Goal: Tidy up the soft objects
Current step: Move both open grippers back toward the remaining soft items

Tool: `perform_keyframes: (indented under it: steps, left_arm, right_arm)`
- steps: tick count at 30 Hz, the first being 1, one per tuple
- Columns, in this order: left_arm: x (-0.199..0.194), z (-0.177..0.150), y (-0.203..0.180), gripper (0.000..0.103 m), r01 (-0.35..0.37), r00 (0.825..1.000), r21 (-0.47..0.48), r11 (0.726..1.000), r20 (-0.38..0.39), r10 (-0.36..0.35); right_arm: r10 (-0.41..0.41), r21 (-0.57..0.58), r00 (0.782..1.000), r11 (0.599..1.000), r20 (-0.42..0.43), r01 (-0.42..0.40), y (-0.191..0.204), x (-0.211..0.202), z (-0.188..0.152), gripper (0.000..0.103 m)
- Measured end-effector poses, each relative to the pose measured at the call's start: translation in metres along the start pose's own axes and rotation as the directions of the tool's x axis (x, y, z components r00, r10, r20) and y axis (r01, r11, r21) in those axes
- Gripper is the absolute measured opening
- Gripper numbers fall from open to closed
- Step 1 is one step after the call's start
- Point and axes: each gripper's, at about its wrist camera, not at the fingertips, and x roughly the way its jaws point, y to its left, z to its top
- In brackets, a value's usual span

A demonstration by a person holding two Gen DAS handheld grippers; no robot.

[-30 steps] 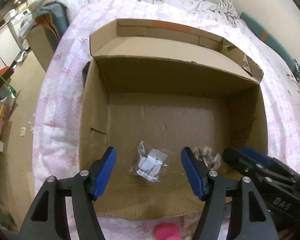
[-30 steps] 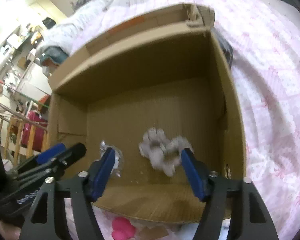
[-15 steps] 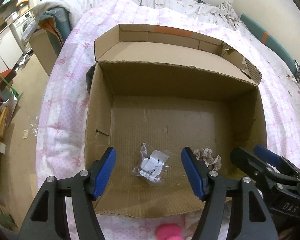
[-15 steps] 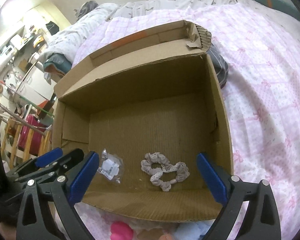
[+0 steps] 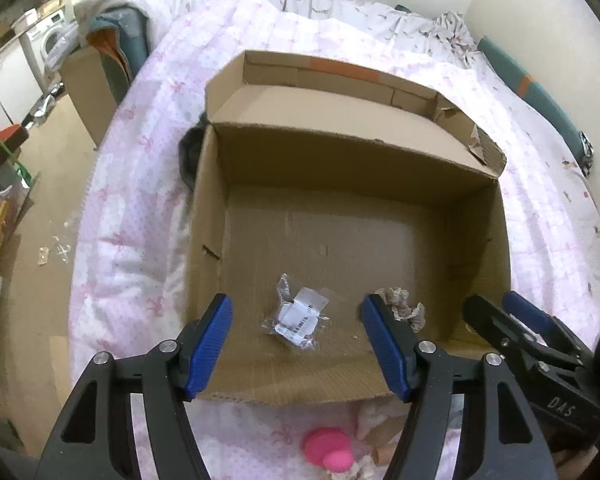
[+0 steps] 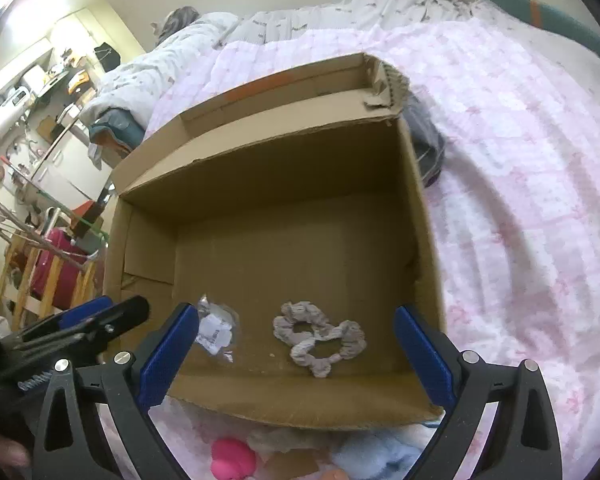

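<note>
An open cardboard box (image 5: 356, 160) (image 6: 420, 240) stands on a pink bedspread. On its floor lie a grey-beige scrunchie (image 6: 320, 338) (image 5: 404, 308) and a small clear plastic packet with a white label (image 5: 300, 316) (image 6: 214, 330). My left gripper (image 5: 296, 344) hovers open above the packet, with nothing between its blue pads. Above the scrunchie, my right gripper (image 6: 296, 354) is wide open and holds nothing. Each gripper shows at the edge of the other's view.
In front of the box's near wall lie a pink round soft object (image 5: 328, 450) (image 6: 234, 458), a light blue soft thing (image 6: 372, 456) and some beige pieces. A dark garment (image 6: 430, 152) lies beside the box. Furniture and clutter stand on the floor at left.
My right gripper opened wide and let the scrunchie drop onto the box floor. Both grippers have drawn back a little from the box.
</note>
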Motion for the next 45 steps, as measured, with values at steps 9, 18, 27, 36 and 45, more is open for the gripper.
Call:
perform_keyframes:
  steps: [9, 18, 27, 36, 45]
  left_arm:
    - [-0.020, -0.010, 0.023, 0.065, -0.032, 0.999, -0.012, 0.999, 0.027, 0.033]
    - [-0.032, -0.040, 0.032, 0.065, -0.026, 1.000, -0.029, 0.999, 0.014, 0.027]
    - [-0.048, -0.068, 0.026, 0.065, -0.029, 0.999, 0.015, 0.999, 0.047, 0.028]
    - [-0.019, -0.103, 0.020, 0.065, 0.057, 0.992, -0.020, 0.998, -0.112, -0.059]
    - [0.034, -0.124, -0.018, 0.065, 0.118, 0.953, 0.016, 0.993, -0.283, -0.109]
  right_arm:
    - [-0.050, -0.061, 0.997, 0.997, 0.061, 0.054, 0.003, -0.032, -0.017, 0.103]
    - [-0.045, -0.068, 0.996, 0.996, 0.071, 0.050, 0.004, -0.054, -0.038, 0.103]
    - [-0.044, -0.061, 0.998, 0.997, 0.054, 0.047, 0.013, -0.067, -0.064, 0.103]
    - [-0.035, 0.041, 0.999, 0.999, 0.039, 0.034, -0.002, -0.074, -0.092, 0.103]
    - [-0.031, 0.134, 0.999, 0.991, 0.033, 0.026, -0.026, -0.065, -0.103, 0.103]
